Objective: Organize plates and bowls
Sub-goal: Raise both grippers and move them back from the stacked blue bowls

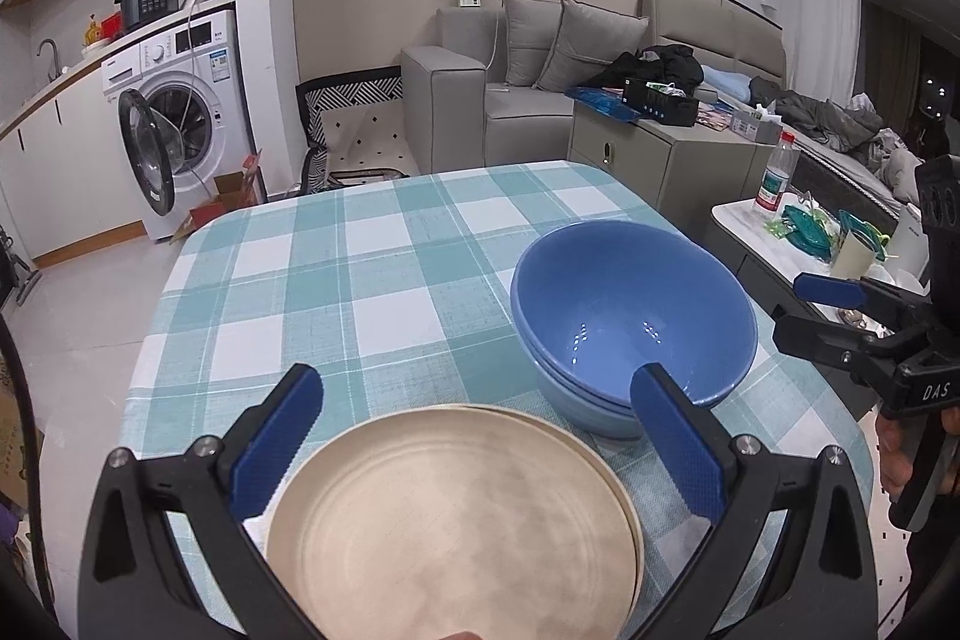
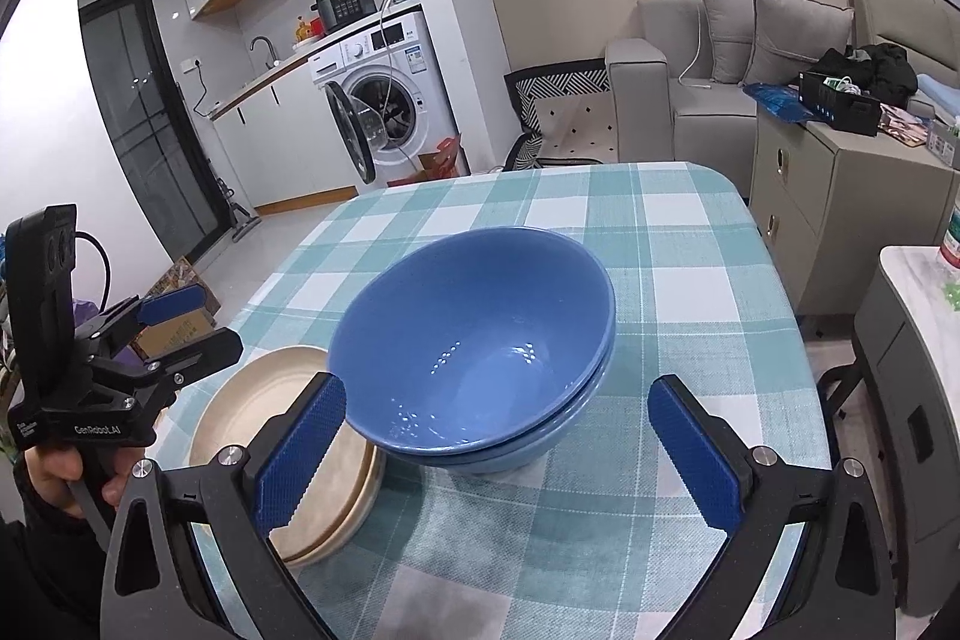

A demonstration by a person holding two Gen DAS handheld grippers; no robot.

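Left wrist view: stacked blue bowls (image 1: pixel 633 316) sit upright beside stacked beige plates (image 1: pixel 450 514).

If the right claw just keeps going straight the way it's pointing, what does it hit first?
Most likely the stacked blue bowls. They sit squarely ahead of the open right claw, with their near side lying between its fingers. The beige plates lie off to its left, outside that line. The claw's height above the table is unclear.
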